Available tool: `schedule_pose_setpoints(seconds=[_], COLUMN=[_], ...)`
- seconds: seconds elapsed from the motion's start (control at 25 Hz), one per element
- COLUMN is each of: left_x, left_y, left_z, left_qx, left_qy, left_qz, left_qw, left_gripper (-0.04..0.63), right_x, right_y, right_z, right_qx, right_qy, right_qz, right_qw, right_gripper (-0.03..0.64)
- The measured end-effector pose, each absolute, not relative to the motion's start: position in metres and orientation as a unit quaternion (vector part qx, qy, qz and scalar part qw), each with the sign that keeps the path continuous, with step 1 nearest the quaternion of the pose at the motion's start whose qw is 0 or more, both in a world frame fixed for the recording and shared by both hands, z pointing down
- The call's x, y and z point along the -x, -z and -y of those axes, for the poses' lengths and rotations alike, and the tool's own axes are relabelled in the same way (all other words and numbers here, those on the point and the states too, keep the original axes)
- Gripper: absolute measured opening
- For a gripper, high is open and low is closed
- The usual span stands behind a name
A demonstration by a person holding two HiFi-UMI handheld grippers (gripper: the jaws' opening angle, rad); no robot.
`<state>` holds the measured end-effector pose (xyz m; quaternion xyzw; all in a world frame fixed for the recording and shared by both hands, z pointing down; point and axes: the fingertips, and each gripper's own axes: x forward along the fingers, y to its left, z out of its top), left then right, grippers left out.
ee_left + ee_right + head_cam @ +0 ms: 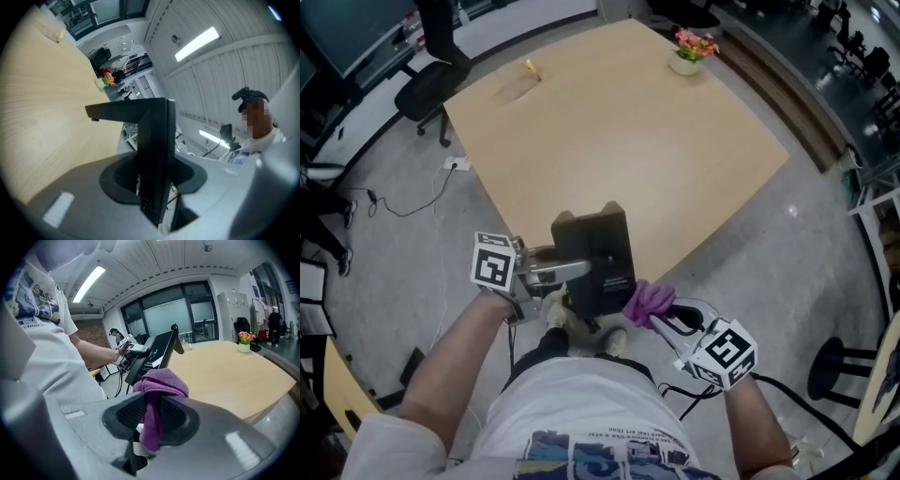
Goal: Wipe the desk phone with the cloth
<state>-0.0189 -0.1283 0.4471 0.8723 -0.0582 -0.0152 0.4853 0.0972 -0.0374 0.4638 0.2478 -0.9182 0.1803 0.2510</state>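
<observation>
The black desk phone (592, 258) hangs at the near edge of the wooden table (675, 141), and my left gripper (574, 272) is shut on its left side. In the left gripper view the phone (157, 140) stands edge-on, clamped between the two jaws of the left gripper (154, 185). My right gripper (664, 317) is shut on a bunched purple cloth (649, 302), which sits just right of the phone's lower corner. In the right gripper view the cloth (158, 387) sticks up out of the right gripper (152, 420), with the phone (153, 355) a short way beyond it.
A small pot of flowers (692, 52) stands at the table's far corner, and a small yellow thing (530, 67) lies at its far left. A black office chair (431, 75) is on the grey floor to the left, where cables also lie.
</observation>
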Motion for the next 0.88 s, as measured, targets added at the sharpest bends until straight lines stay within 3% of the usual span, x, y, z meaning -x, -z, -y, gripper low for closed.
schedule_pose_setpoints(seconds=[0.32,0.88], left_x=[0.023,0.009], left_y=[-0.447,-0.451], left_z=[0.126,0.106], left_qx=[-0.874,-0.879], left_qy=[0.008,-0.009], left_qz=[0.050,0.010], left_qw=[0.484,0.477], left_gripper=[0.179,0.179], right_x=[-0.110,-0.084], right_y=[-0.447,-0.313], right_z=[0.056,0.159], right_qx=[-0.233,-0.227], right_qy=[-0.147,-0.054], right_qz=[0.920,0.959], right_qw=[0.278,0.159], right_gripper=[0.086,0.086])
